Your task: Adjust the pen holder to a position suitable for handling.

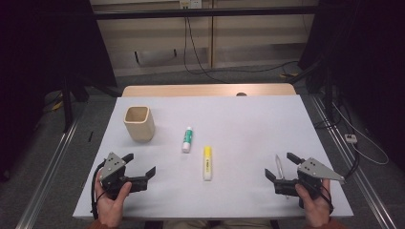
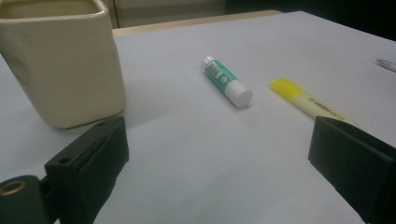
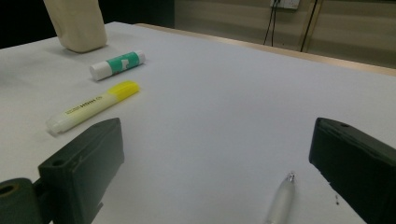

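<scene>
A cream square cup [image 1: 139, 123] stands upright at the table's left. To its right lie a green-and-white glue stick [image 1: 187, 139] and a yellow highlighter [image 1: 207, 162]. A clear pen [image 1: 279, 167] lies near the right front. My left gripper [image 1: 141, 164] rests at the front left, open and empty, in a person's hand. My right gripper [image 1: 281, 165] sits at the front right, open, with the pen [image 3: 280, 200] lying on the table between its jaws, apart from them. From the left gripper view I see the cup [image 2: 60, 56], glue stick [image 2: 227, 80] and highlighter [image 2: 308, 100] ahead.
The white table top [image 1: 239, 119] has free room in its middle and far right. A wooden edge [image 1: 207, 89] runs along the far side. Cables trail over the floor behind and to the right of the table.
</scene>
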The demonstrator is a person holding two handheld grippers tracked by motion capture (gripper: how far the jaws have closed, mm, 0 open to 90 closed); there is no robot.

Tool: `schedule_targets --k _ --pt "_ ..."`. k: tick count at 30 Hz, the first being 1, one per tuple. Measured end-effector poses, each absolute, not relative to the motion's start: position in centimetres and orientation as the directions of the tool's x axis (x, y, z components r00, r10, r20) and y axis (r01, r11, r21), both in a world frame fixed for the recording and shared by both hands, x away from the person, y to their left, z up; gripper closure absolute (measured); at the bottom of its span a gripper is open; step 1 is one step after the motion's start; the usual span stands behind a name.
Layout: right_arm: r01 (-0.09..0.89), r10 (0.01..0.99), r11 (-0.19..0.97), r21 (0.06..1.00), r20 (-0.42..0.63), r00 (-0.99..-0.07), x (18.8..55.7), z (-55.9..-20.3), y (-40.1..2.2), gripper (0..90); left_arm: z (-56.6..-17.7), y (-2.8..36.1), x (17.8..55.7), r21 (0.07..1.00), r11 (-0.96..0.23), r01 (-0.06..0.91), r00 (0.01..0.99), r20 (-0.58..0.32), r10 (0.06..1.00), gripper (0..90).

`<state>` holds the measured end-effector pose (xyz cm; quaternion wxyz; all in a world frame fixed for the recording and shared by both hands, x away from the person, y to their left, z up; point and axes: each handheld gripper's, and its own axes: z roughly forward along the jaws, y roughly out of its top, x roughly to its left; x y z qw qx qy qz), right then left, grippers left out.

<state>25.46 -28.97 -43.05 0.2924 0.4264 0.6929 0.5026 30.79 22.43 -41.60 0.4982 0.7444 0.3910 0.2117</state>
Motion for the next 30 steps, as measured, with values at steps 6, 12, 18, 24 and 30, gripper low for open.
schedule_targets --k 6,12,18,24,30 --pt "0.296 0.884 0.134 0.946 0.021 -0.468 25.5 -43.1 -29.0 3.0 -41.6 22.4 30.8 0.906 -0.200 0.373 0.599 -0.071 0.798 5.3" --pt "0.298 0.881 0.139 0.944 0.020 -0.472 25.5 -43.1 -28.8 3.0 -41.4 22.5 31.0 0.906 -0.180 0.382 0.590 -0.090 0.802 5.8" --pt "0.301 0.876 0.139 0.943 0.024 -0.482 25.6 -43.1 -28.8 2.9 -40.9 22.0 31.1 0.898 -0.236 0.373 0.586 -0.030 0.810 7.5" --pt "0.303 0.872 0.147 0.942 0.021 -0.488 25.7 -43.1 -28.7 2.9 -40.4 21.9 31.9 0.894 -0.224 0.388 0.623 -0.076 0.778 7.4" --pt "0.308 0.875 0.147 0.940 0.022 -0.484 25.8 -43.2 -28.6 2.9 -39.5 22.2 33.4 0.877 -0.240 0.416 0.666 -0.114 0.737 7.8"
